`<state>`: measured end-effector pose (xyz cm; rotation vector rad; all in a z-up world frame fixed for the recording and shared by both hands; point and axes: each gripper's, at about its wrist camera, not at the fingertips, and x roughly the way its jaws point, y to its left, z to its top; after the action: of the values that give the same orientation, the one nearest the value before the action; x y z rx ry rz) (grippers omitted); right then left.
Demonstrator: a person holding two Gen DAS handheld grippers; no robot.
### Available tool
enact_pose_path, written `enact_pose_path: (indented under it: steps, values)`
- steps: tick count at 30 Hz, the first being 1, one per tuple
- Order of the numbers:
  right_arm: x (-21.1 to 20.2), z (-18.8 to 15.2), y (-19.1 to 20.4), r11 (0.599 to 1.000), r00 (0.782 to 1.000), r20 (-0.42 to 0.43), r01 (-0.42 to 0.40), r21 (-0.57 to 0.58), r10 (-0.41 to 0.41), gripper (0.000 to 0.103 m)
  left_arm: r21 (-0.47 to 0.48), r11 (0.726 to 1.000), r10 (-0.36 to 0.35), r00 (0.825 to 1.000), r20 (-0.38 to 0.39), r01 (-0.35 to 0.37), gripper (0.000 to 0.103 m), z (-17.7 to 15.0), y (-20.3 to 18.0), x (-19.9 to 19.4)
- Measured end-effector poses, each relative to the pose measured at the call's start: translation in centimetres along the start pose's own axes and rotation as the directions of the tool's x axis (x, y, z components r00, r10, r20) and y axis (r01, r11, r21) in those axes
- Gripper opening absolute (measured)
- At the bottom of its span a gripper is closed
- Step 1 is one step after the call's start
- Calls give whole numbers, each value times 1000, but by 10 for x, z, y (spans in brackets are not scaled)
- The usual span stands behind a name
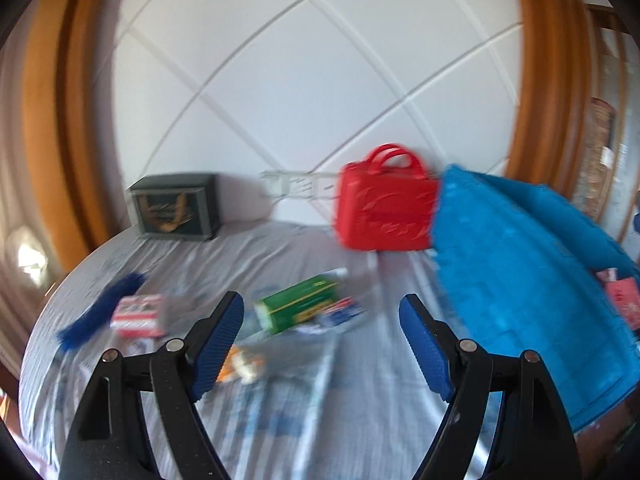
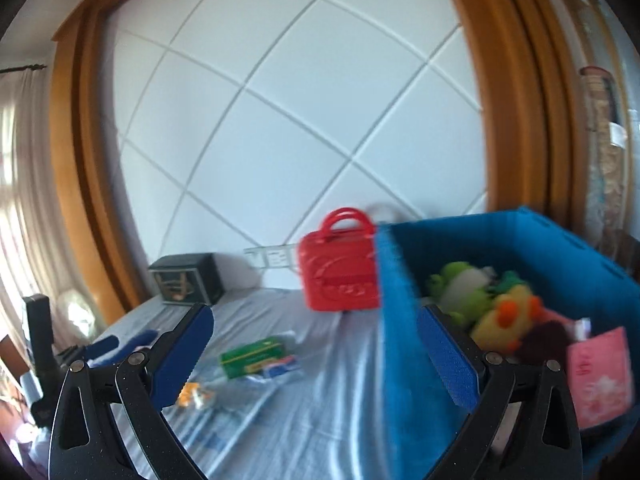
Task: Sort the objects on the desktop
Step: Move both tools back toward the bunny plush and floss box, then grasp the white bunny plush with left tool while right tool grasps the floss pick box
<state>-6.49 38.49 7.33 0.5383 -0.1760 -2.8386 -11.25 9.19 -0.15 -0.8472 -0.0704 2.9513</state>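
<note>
Hovering with both tools spread wide and empty: left tool (image 1: 321, 350), right tool (image 2: 316, 354). Lining up on green box (image 1: 298, 304), lying centre frame on cloth-covered counter (image 1: 280, 420); blue bin (image 2: 540, 248) waiting at right.

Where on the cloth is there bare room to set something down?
The cloth lies bare between the dark box and the red case, and in front of the blue bin. It is crowded near the green box, the red-and-white pack and the brush.
</note>
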Motion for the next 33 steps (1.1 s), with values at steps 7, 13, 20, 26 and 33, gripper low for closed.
enact_pose_path:
  steps: [7, 13, 20, 26, 33]
  values:
    - [89, -25, 46, 977, 958, -198, -193, 95, 209, 103, -59, 992, 107, 989, -102, -113, 80, -20, 96, 33]
    - [165, -56, 57, 992, 938, -330, -82, 94, 109, 103, -88, 987, 114, 967, -227, -137, 80, -47, 137, 82]
    - [245, -94, 55, 1000, 883, -468, 20, -5, -20, 103, -87, 991, 65, 922, -381, -105, 80, -81, 141, 158]
    - [334, -137, 47, 994, 802, -589, 43, -101, -94, 103, -82, 994, 23, 877, -481, -71, 80, -100, 129, 219]
    - [436, -160, 26, 958, 729, -629, 137, -252, -270, 103, -110, 989, 22, 848, -529, -94, 80, -93, 120, 296]
